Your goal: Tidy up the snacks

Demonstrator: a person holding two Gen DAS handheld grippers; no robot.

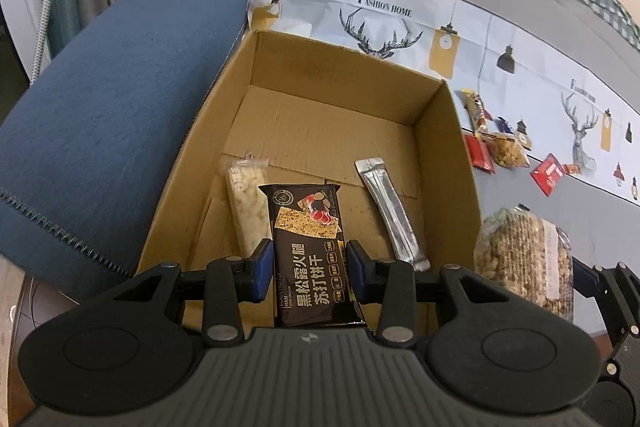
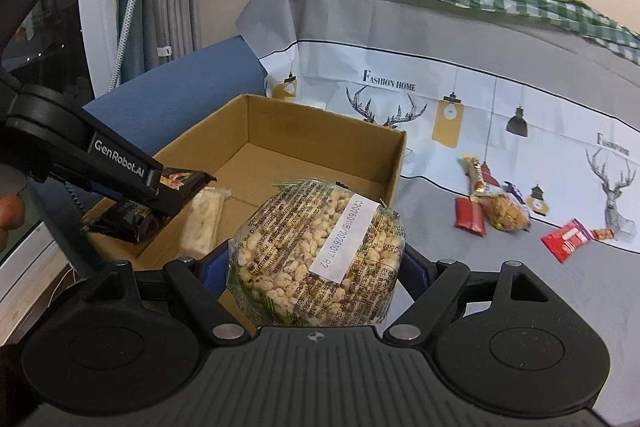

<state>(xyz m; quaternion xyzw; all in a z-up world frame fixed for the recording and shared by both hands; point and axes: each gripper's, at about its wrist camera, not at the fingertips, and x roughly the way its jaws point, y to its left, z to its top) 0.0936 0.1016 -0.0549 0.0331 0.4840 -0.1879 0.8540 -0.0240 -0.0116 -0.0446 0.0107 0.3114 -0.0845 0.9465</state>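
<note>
My left gripper (image 1: 310,267) is shut on a dark cracker packet (image 1: 308,251), held over the near end of an open cardboard box (image 1: 452,163). In the box lie a pale puffed-rice bar (image 1: 248,207) and a silver stick sachet (image 1: 390,207). My right gripper (image 2: 314,267) is shut on a round clear pack of puffed-grain cakes (image 2: 316,251), held above the box's (image 2: 394,163) near right corner. In the right wrist view the left gripper (image 2: 168,195) with the cracker packet (image 2: 120,223) hangs over the box's left side, by the puffed-rice bar (image 2: 202,223).
The box rests on a grey cloth with a deer print (image 2: 520,131). Several small snacks lie on it to the right of the box: a red packet (image 2: 470,215), a nut bar (image 2: 506,213), another red packet (image 2: 566,239). A blue cushion (image 1: 104,115) flanks the box's left side.
</note>
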